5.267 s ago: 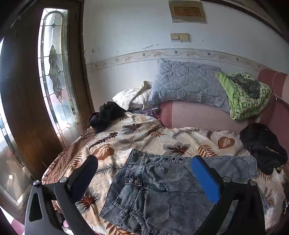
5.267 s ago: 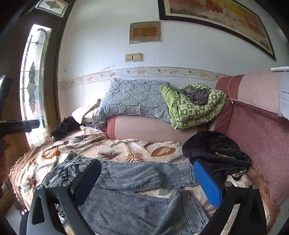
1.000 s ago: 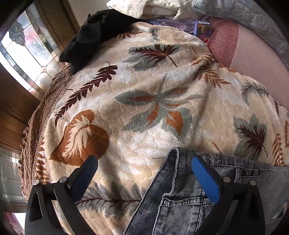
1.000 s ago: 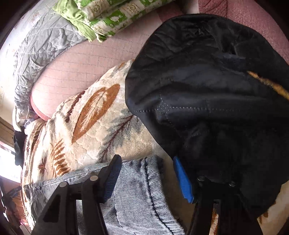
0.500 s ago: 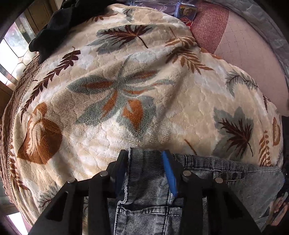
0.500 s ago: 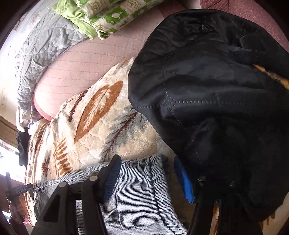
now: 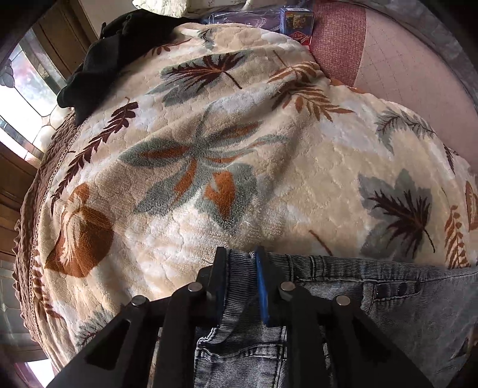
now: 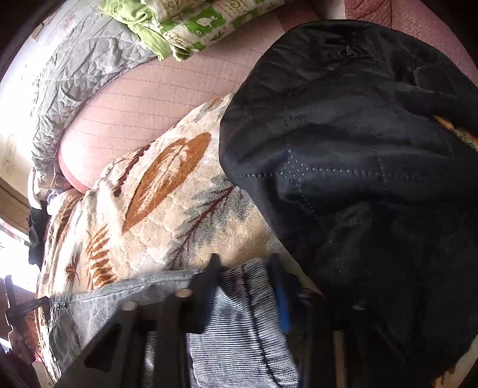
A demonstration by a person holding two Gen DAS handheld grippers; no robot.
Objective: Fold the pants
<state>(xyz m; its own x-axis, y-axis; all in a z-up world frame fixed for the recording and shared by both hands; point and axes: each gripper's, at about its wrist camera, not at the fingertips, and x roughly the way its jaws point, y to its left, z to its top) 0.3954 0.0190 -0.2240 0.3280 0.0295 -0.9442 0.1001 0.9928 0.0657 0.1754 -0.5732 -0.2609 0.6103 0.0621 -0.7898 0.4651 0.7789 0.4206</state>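
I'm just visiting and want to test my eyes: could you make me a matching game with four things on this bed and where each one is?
Things:
1. jeans
2. black jacket
3. small printed box
4. green patterned blanket

Places:
A. at the far edge of the leaf blanket, by the pink cushion
B. piled on the grey quilted pillow
C. pinched at the waistband by the left gripper
D. heaped just beside the jeans' leg end

Pairs: 1-C, 2-D, 3-A, 4-B
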